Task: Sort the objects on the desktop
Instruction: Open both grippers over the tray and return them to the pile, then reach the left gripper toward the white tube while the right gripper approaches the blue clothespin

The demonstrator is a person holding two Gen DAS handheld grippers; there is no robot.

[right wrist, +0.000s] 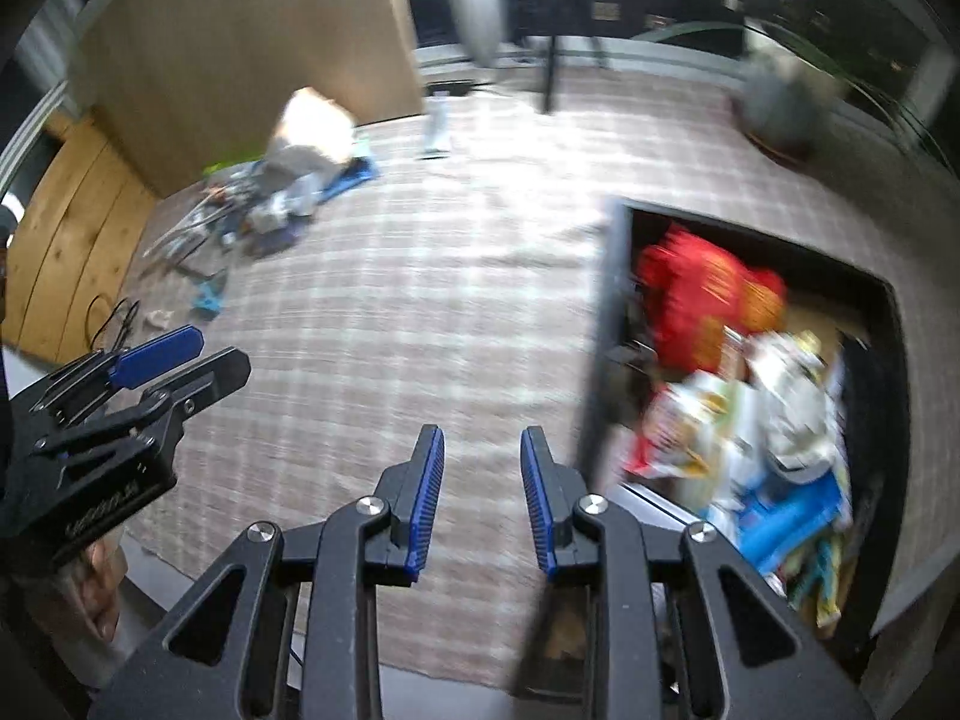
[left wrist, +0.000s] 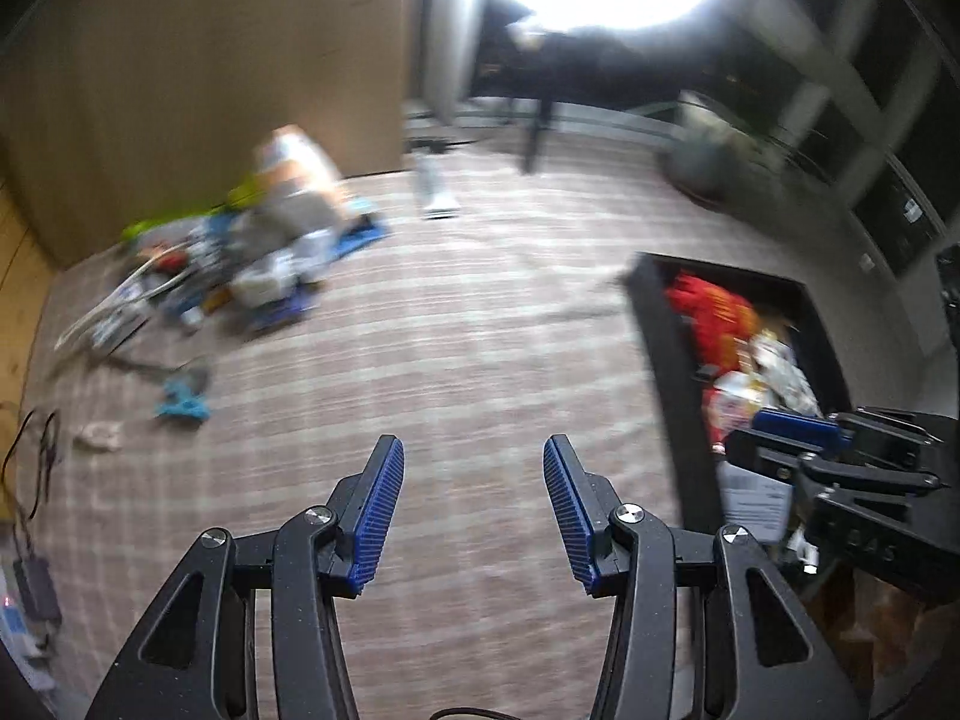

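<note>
Clutter pile lies far beyond the empty left gripper.

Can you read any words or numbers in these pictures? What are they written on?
None can be read for sure.
Raised letters on the left gripper body: blurred and tilted, unreadable.
Raised marks on the right gripper body: too blurred to read.
Yellow print on the red packet in the black box: blurred.
White paper label by the box: print too small.
</note>
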